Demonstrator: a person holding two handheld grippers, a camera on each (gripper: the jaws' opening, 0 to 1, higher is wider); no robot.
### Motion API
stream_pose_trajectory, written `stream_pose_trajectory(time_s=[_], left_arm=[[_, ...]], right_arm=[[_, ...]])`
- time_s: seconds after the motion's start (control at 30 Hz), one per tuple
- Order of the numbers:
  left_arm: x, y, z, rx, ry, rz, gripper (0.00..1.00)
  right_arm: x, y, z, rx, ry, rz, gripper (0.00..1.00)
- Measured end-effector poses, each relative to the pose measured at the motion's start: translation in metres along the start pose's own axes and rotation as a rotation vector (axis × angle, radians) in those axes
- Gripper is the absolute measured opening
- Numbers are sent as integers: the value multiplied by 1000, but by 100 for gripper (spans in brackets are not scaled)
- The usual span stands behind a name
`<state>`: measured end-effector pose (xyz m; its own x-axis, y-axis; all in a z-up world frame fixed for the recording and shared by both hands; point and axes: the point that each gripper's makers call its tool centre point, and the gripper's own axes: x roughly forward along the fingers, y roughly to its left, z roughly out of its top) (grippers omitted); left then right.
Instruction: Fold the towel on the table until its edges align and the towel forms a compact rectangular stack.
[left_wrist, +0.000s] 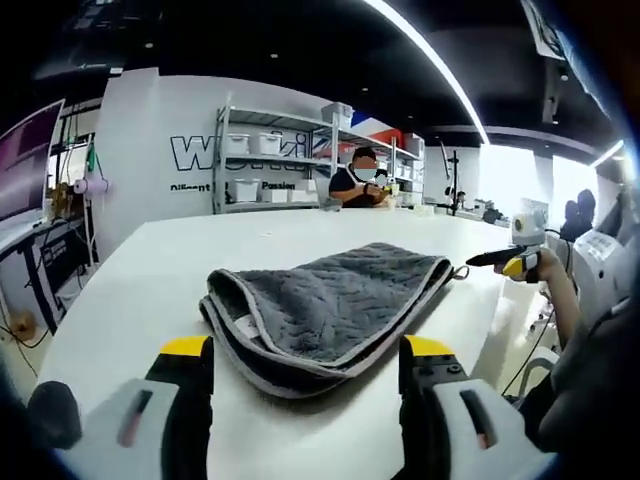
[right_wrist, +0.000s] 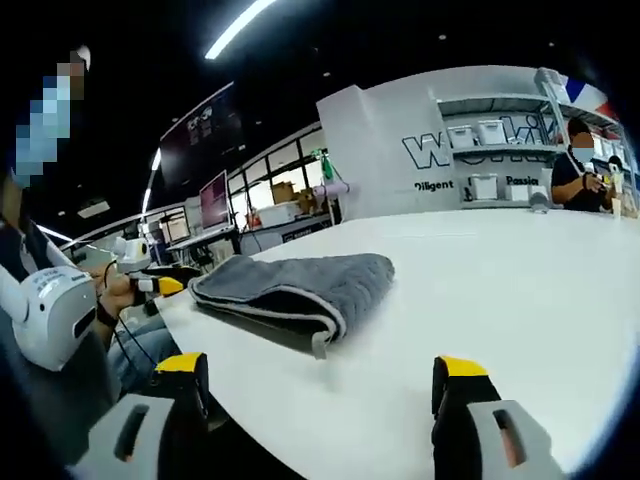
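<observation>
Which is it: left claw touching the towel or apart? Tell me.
Apart. In the left gripper view, the left claw stands open with bare white table showing between its yellow tips and the grey towel; neither tip meets the cloth.

Two low opposing views across towel (left_wrist: 325, 305)

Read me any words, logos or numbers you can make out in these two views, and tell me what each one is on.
"Diligent" and "Passion": small black words on the white wall behind the shelving rack, clearest in the right gripper view.
"wo...": large outlined logo on that wall, the rest hidden by the rack.
Wall screen: a few characters, too blurred to read.
Towel: a small tag, unreadable.
</observation>
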<state>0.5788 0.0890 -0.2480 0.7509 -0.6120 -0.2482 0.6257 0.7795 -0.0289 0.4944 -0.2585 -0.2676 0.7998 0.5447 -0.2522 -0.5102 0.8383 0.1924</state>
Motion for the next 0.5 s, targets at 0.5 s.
stream_pose_trajectory(time_s=[0.5], left_arm=[[11, -10, 15, -22, -59, -56, 72]], right_arm=[[-6, -10, 0, -44, 26, -61, 99]])
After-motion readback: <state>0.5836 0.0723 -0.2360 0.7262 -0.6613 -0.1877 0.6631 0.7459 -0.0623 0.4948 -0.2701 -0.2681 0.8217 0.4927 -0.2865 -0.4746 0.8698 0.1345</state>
